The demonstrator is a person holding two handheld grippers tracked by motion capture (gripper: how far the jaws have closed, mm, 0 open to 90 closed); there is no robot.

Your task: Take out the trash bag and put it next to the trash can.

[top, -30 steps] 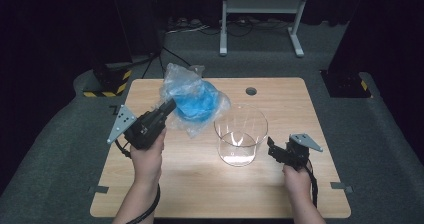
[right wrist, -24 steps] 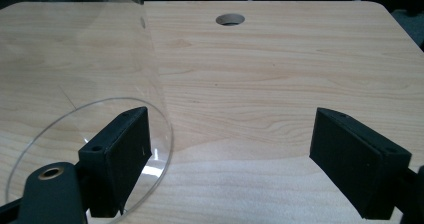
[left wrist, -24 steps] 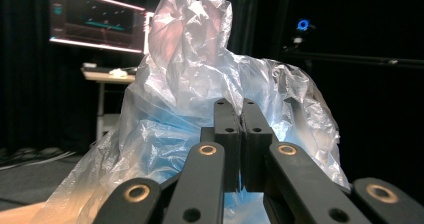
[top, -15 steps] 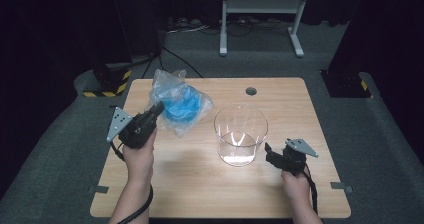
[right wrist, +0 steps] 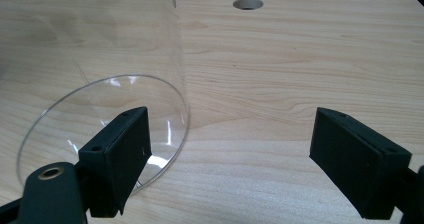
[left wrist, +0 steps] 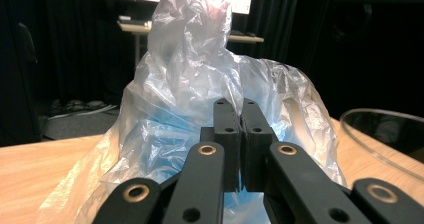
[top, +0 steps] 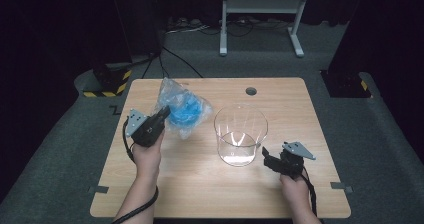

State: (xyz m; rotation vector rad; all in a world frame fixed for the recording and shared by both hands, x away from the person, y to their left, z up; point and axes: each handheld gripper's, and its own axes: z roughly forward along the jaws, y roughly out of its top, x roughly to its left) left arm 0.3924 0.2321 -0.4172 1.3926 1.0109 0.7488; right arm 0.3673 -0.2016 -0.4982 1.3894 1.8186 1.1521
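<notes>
A clear plastic bag (top: 182,108) with something blue inside rests on the wooden table (top: 300,109) at the left. My left gripper (top: 161,115) is shut on the bag's thin plastic (left wrist: 200,84), its jaws pressed together in the left gripper view (left wrist: 241,129). A clear glass cylinder (top: 240,133) stands upright in the middle of the table. My right gripper (top: 267,156) is open just right of the cylinder's base, with nothing between its jaws. In the right gripper view the cylinder (right wrist: 100,84) stands at the left, its wall near the left fingertip (right wrist: 120,154).
A round cable hole (top: 251,91) sits near the table's far edge. Beyond the table lie cables and a white stand's legs (top: 260,19) on the grey floor. A yellow-and-black striped box (top: 107,81) stands off the far left corner.
My left gripper has pulled the bag down and toward the left, away from the cylinder, onto the table. My right gripper has drawn back a little from the cylinder.
</notes>
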